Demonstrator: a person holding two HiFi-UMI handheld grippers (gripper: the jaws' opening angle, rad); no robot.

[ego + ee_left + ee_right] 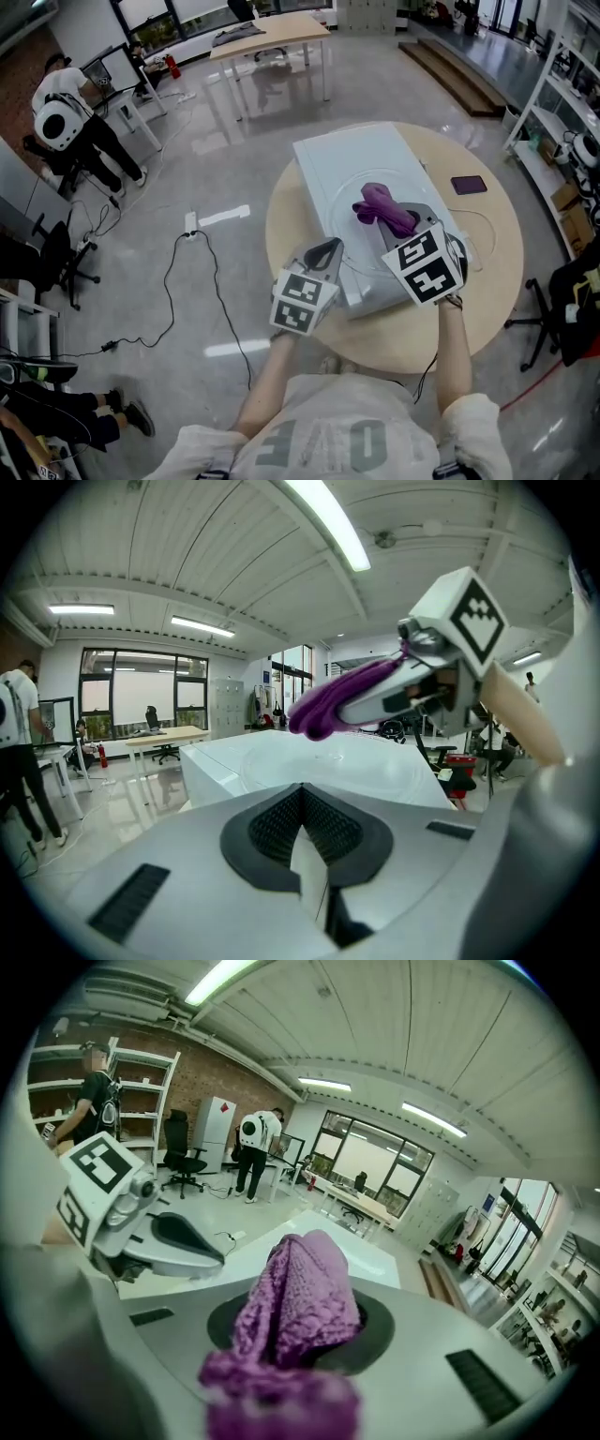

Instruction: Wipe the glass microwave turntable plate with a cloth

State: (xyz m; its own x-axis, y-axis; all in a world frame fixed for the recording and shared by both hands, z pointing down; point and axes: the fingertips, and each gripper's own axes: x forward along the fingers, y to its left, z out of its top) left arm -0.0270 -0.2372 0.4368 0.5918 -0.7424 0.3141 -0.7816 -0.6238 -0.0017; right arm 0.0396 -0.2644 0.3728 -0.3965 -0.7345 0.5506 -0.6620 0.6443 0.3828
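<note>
A round pale wooden desk (487, 272) stands on a glossy grey floor (234, 169) in a large open room. On the desk lies a white box-shaped appliance (323, 155). The clear glass turntable plate (334, 201) lies flat on the appliance's top and shows as a faint circle. A dark flat phone (468, 185) lies on the desk beside the appliance, well apart from both grippers.

The right gripper (405, 228) has its jaws closed on a bunched purple knitted cloth (384, 208). The cloth is over the plate, but whether it touches the glass cannot be told. The left gripper (328, 251) is at the near edge of the appliance with its jaws pressed together and nothing between them.

A black cable (202, 281) trails across the floor from a white power strip (190, 223). Farther off stand a long pale wooden table (272, 36) and, at the right, white open shelving (553, 112). A person (75, 112) stands at a workstation at upper left. The gripper views show strip lights (328, 522) on a white ribbed ceiling, tall windows (141, 691) and a red brick wall (202, 1077).
</note>
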